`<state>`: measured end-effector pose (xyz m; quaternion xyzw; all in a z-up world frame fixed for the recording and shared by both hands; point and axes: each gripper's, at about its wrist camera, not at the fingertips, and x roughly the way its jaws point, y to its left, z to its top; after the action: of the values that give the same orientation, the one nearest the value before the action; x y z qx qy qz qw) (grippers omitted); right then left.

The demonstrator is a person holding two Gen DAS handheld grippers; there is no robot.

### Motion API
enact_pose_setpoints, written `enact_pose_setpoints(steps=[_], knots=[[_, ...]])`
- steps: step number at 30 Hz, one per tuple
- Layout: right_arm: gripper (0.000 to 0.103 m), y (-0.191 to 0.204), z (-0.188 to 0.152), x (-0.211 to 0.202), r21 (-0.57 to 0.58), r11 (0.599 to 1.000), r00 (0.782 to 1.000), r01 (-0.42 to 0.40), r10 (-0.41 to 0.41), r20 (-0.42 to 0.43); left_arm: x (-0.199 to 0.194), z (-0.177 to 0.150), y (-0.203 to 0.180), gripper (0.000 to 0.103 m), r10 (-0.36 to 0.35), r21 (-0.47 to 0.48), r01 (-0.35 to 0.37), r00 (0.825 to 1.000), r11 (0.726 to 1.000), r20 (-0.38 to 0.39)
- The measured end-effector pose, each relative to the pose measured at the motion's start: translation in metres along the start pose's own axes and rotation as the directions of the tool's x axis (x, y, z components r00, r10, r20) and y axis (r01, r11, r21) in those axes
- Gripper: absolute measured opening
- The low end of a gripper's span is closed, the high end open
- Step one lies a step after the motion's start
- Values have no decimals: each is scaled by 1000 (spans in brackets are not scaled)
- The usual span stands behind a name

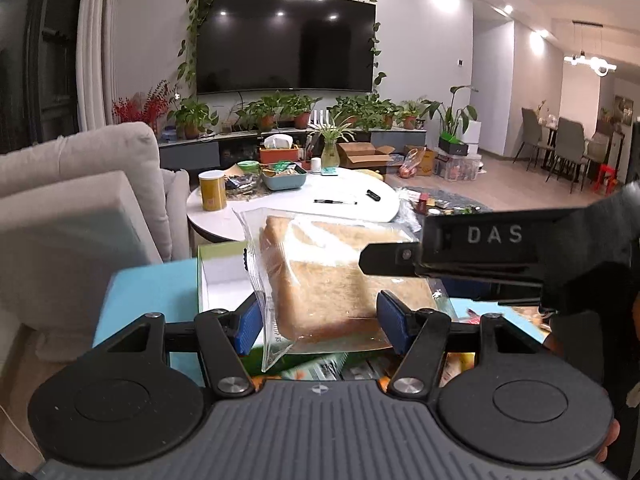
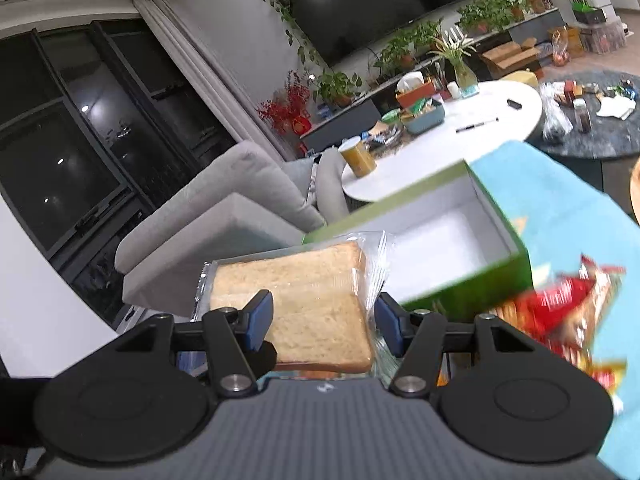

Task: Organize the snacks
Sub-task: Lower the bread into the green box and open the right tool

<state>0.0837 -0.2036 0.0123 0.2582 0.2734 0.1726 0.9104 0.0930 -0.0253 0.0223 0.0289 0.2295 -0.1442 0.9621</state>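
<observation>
- Living-room clutter fills the background: a dark wall television (image 1: 286, 42) framed by trailing vines, a row of potted plants (image 1: 280, 110) on the low cabinet beneath it, and a grey sofa (image 1: 76, 184) at the left.
- Beyond the sofa, a white round tabletop (image 1: 316, 208) carries a yellow canister (image 1: 213, 191), a teal snack bowl (image 1: 284, 179) and a black pen (image 1: 335, 201).
- Nearer, a blue cloth surface (image 1: 152, 292) holds an open green box (image 2: 440, 236) with a white interior.
- Bagged bread slices (image 1: 328, 280) in clear plastic hang in the air, just in front of the box.
- Left gripper (image 1: 320, 322): its blue pads sit either side of the bag's lower part; whether they press it, I cannot tell.
- Right gripper (image 2: 324, 320): seen from the left wrist, its black finger reaches in from the right over the bread's upper corner; in its own view the pads flank the bread, with contact unclear.
- Red snack packets (image 2: 560, 312), blurred, lie on the cloth right of the box.
</observation>
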Motion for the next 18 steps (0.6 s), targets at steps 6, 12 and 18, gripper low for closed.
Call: enact_pose_setpoints(steps=[6,12,18], knots=[[59,-9,17,30,-1,1000,1000,3,-3,-8,39,11,10,62,23,-2,-23,999,1000,-28],[59,-21,26,69,7,1000,999,0,0,-44,82,6,28,62,26,-21,-28,996,999,-89],[60,-29,19,102,11,1000,994,27,-26,-108,117,-13,45,62,17,-61,-27,987,998,-160]])
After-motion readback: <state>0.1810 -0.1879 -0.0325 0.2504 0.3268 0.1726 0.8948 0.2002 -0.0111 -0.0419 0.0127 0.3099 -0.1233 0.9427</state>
